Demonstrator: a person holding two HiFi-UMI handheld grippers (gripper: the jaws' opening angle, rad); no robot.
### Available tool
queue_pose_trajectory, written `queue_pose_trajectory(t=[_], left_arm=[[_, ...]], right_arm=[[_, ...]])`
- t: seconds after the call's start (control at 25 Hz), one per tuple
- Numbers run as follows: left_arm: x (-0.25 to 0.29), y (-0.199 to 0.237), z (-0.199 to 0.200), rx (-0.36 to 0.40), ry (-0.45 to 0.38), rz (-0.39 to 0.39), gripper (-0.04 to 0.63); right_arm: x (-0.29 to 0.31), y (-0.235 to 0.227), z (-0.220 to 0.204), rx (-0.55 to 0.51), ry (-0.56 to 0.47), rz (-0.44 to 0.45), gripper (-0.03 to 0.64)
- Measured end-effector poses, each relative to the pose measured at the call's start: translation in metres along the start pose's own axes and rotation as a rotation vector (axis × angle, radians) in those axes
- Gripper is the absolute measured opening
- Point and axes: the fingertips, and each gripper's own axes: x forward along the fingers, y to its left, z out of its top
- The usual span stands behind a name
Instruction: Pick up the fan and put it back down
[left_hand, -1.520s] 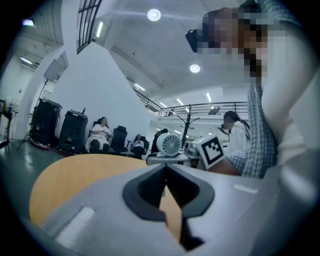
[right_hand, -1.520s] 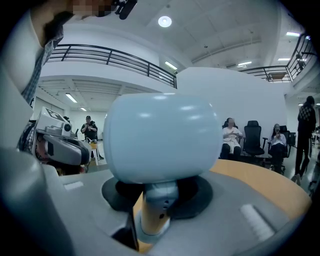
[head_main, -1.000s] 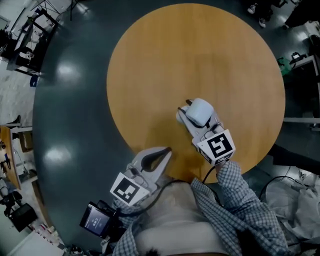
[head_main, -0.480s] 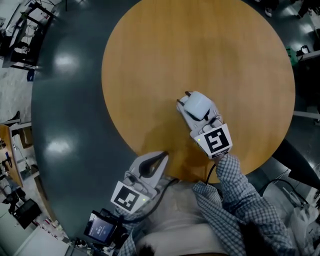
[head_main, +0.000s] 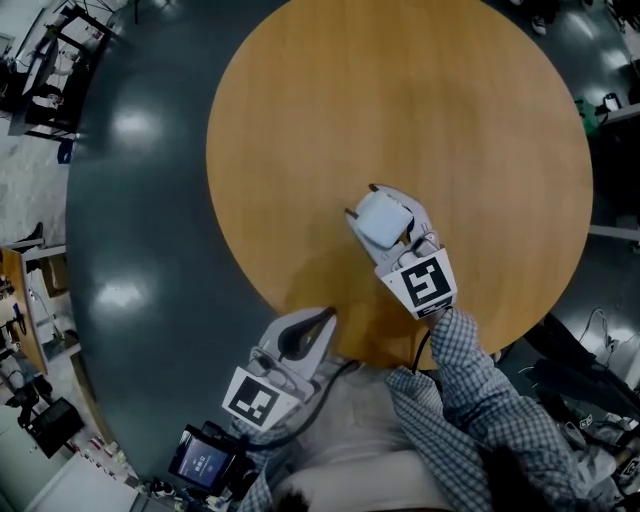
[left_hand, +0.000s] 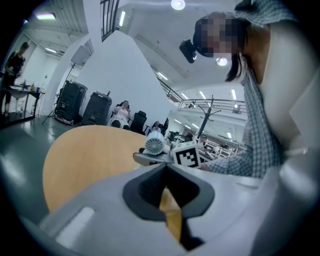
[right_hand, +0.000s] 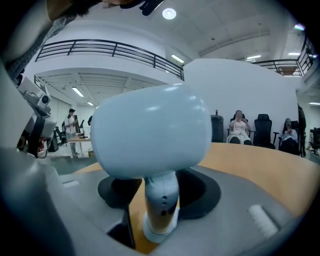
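- Now the right gripper reaches over the round wooden table from the person's side, with its 2 jaws standing on either side of the fan.
- Its jaws have just been opening. The right gripper view shows the fan's slim stem between them, with a strip of bare wood between the stem and the pad at that view's left, so nothing clamps the stem.
- The fan is small and pale. It stands upright with 1 rounded head on the stem and a round foot that looks to be resting on the tabletop. It is a little nearer the person than the table's middle.
- The left gripper sits low at the table's near edge, well apart from the fan. Its jaws meet at the tips, and only the wood shows behind them.
- In the left gripper view, the fan's ribbed grille faces the camera, just beside the right gripper's marker cube.
- A checked sleeve runs back from that cube toward the person.
- Around the table lies a dark glossy floor, and a small device with a lit screen sits low at the head view's left.
- In the right gripper view, seated people line the far wall.
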Motion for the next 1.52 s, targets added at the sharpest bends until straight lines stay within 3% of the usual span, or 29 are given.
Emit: queue_pose_trajectory(t=[0.16, 0.52, 0.68, 0.84, 1.2, 1.52], left_arm=[[-0.002, -0.002, 0.001, 0.013, -0.001, -0.013, 0.000], [0.002, -0.012, 0.019, 0.075, -0.014, -0.090, 0.000], [0.014, -0.028, 0.031, 0.107, -0.025, -0.132, 0.000], [0.032, -0.047, 0.064, 0.149, -0.103, -0.188, 0.000], [0.046, -0.064, 0.094, 0.215, -0.123, -0.224, 0.000], [0.062, -0.075, 0.101, 0.229, -0.142, -0.241, 0.000]], right_arm=[[-0.003, -0.003, -0.007, -0.005, 0.022, -0.017, 0.236], [-0.042, -0.002, -0.029, -0.006, 0.126, -0.091, 0.233], [-0.075, -0.007, -0.029, 0.039, 0.132, -0.124, 0.187], [-0.102, -0.011, -0.017, 0.042, 0.124, -0.162, 0.107], [-0.147, -0.019, 0.055, 0.123, 0.001, -0.222, 0.005], [-0.161, -0.025, 0.089, 0.162, -0.100, -0.209, 0.005]])
